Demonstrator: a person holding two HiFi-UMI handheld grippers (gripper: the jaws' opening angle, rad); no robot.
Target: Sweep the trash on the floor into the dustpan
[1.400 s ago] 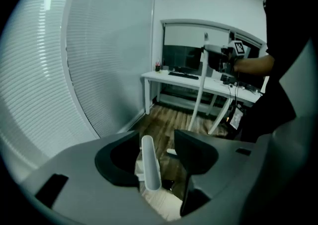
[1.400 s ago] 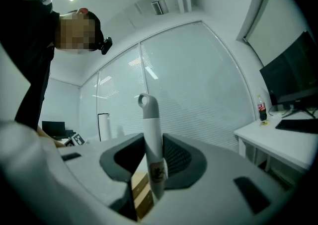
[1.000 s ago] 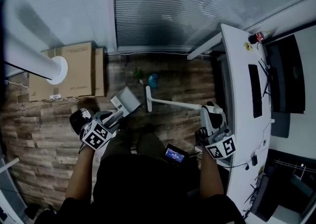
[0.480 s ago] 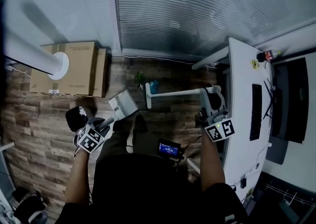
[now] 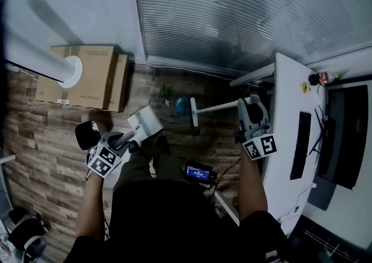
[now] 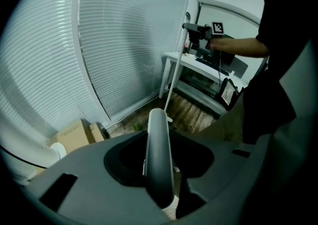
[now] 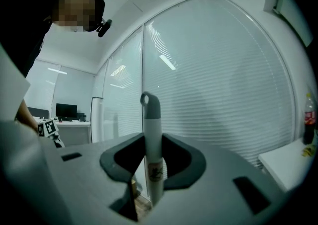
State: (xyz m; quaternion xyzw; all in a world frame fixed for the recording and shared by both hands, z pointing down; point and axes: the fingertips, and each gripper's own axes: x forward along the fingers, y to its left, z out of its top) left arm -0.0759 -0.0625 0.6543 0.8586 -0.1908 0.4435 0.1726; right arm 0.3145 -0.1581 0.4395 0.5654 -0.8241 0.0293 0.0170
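In the head view my left gripper (image 5: 119, 141) is shut on the grey handle of the white dustpan (image 5: 145, 122), which hangs over the wood floor ahead of my feet. That handle (image 6: 158, 144) runs up between the jaws of the left gripper (image 6: 159, 169). My right gripper (image 5: 251, 118) is shut on the white broom handle (image 5: 221, 107); the broom head (image 5: 193, 114) sits just right of a blue scrap (image 5: 181, 104). A green scrap (image 5: 166, 90) lies farther back. The broom's grey-capped end (image 7: 151, 119) sticks up through the right gripper (image 7: 151, 169).
Cardboard boxes (image 5: 87, 76) and a white column (image 5: 35, 61) stand at the back left. A white desk (image 5: 290, 140) with a keyboard, a monitor and a bottle runs along the right. Window blinds (image 5: 232, 12) close the far side. A black object (image 5: 87, 134) lies by my left hand.
The broom head has moved from the left of the blue scrap to its right, and the right gripper has gone forward with it. The dustpan has shifted a little in the left gripper.
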